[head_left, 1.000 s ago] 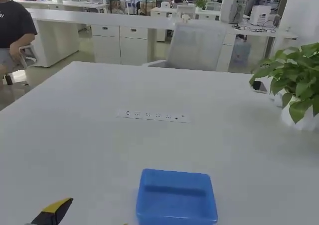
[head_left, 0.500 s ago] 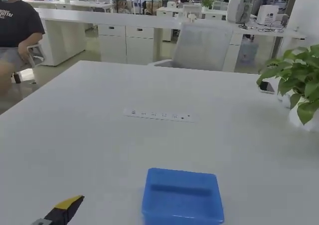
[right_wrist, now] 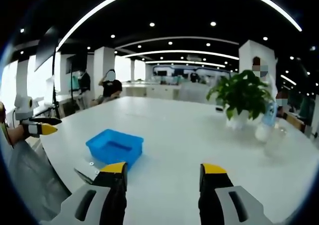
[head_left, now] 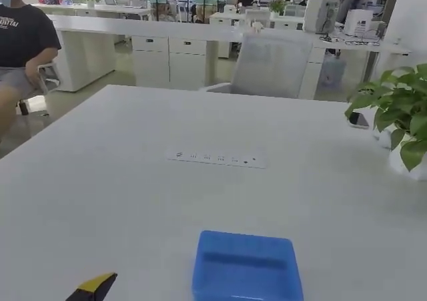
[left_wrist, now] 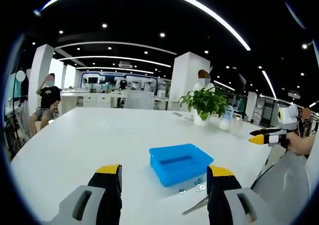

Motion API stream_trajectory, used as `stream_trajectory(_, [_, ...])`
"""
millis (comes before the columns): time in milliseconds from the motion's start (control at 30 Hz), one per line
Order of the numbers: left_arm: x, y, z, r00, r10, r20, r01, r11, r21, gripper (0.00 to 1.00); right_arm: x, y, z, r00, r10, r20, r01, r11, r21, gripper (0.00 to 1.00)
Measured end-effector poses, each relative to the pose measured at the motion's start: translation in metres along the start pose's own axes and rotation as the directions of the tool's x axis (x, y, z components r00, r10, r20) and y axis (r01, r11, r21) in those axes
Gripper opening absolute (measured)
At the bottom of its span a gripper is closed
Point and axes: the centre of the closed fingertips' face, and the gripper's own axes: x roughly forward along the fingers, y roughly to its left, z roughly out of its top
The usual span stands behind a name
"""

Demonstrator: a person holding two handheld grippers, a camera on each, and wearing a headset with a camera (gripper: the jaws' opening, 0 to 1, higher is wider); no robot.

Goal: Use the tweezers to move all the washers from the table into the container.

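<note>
A blue container [head_left: 245,267] sits on the white table [head_left: 133,194] near its front edge. Several small washers [left_wrist: 197,187] lie on the table just in front of the container [left_wrist: 180,162], with the metal tweezers [left_wrist: 195,205] beside them. My left gripper [left_wrist: 164,185] hovers open and holds nothing, pointing at the container. My right gripper [right_wrist: 163,177] is also open with nothing in it; the container [right_wrist: 115,146], tweezers [right_wrist: 84,176] and a washer [right_wrist: 91,162] lie to its left. A yellow fingertip [head_left: 93,286] of a gripper pokes in at the bottom left of the head view.
A white power strip [head_left: 217,158] lies mid-table. A potted plant [head_left: 400,114] and a phone [head_left: 359,119] stand at the right edge. A grey chair [head_left: 273,64] is behind the table, and a person [head_left: 20,41] sits far left.
The head view has drifted, so the container sits slightly further right and lower. The yellow fingertip at the bottom left has edged a little toward the container.
</note>
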Motion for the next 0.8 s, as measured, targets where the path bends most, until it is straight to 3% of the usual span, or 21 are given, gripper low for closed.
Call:
stream_trajectory(267, [0.001,0.002,-0.001,1.0000,0.006,-0.005,-0.006,1.000,0.016,0.69,0.002,0.000,-0.002,0.9999,0.005,-0.015,-0.005,1.000,0.002,0.56])
stream_trajectory(467, [0.002,0.000,-0.004,0.9996,0.009,-0.027,-0.007,0.997,0.073,0.69,0.003,0.002,-0.001,0.9997,0.023,-0.011,-0.023,1.000,0.016,0.55])
stream_trajectory(600, [0.001,0.002,-0.003,0.9996,0.011,-0.028,-0.009,0.998,0.063,0.69,0.005,0.004,-0.001,0.9988,0.048,-0.011,-0.048,0.999,0.026,0.53])
stream_trajectory(633, [0.000,-0.001,-0.006,0.9988,-0.016,-0.046,0.018,0.999,0.041,0.68,0.006,0.006,-0.001,0.9983,0.056,-0.014,-0.056,0.998,0.022,0.53])
stream_trajectory(700, [0.000,-0.009,-0.012,0.9931,-0.078,-0.087,0.080,0.997,0.017,0.62,0.006,0.010,0.000,0.9970,0.074,-0.024,-0.074,0.997,0.015,0.54])
stream_trajectory(767, [-0.001,-0.024,-0.023,0.9724,-0.179,-0.150,0.179,0.984,-0.013,0.58,0.006,0.023,-0.003,0.9877,0.144,-0.060,-0.145,0.989,-0.001,0.50])
stream_trajectory(800, [-0.003,-0.030,-0.030,0.9577,-0.215,-0.192,0.216,0.976,-0.011,0.57,0.007,0.032,0.000,0.9800,0.195,-0.040,-0.194,0.981,0.026,0.48])
